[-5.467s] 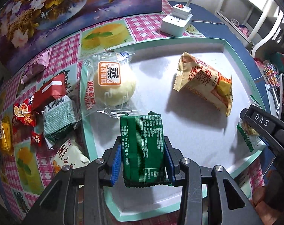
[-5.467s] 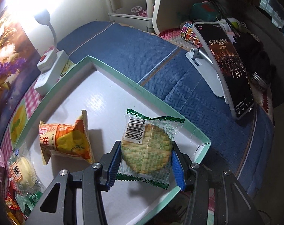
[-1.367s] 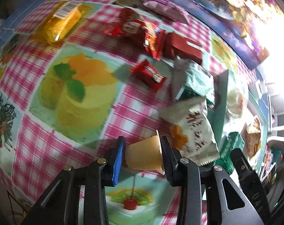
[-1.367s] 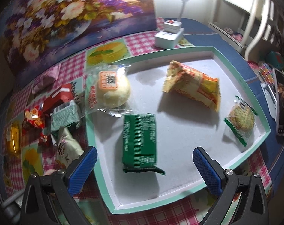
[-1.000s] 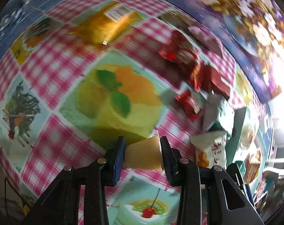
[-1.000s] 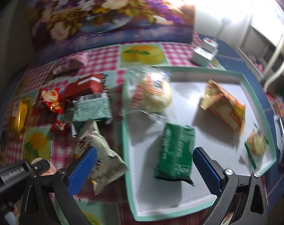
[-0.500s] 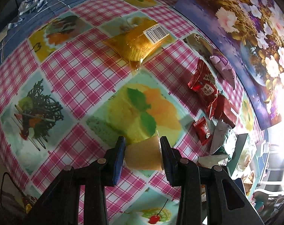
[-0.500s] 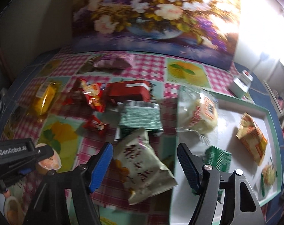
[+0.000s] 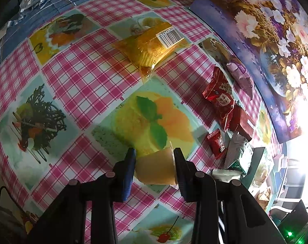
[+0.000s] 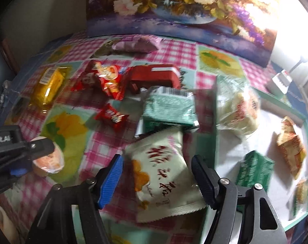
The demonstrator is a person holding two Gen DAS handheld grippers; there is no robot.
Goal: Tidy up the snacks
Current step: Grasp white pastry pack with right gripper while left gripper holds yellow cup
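My left gripper [image 9: 155, 162] is shut on an orange jelly cup [image 9: 156, 169], held above the checked tablecloth; the right wrist view shows the same cup [image 10: 50, 161] at the far left. My right gripper [image 10: 157, 178] hangs over a white snack packet [image 10: 164, 174] with red writing. Its jaws are closing, the packet lies between them, and a gap still shows at the left pad. The packet lies beside the teal-rimmed white tray [image 10: 216, 122], which holds a wrapped bun [image 10: 239, 109], a green packet [image 10: 255, 170] and an orange packet [image 10: 292, 146].
Loose on the cloth are a pale green packet [image 10: 170, 107], a red box [image 10: 154, 76], a red packet [image 10: 107, 79], a small red sweet [image 10: 111, 116], a yellow packet [image 9: 151, 42] and a purple packet [image 10: 133, 44]. A flower picture [image 10: 184, 4] stands behind.
The right gripper swung from the tray to the white packet, dropped toward it and narrowed its jaws. The left gripper carried the jelly cup across the cloth, then held still.
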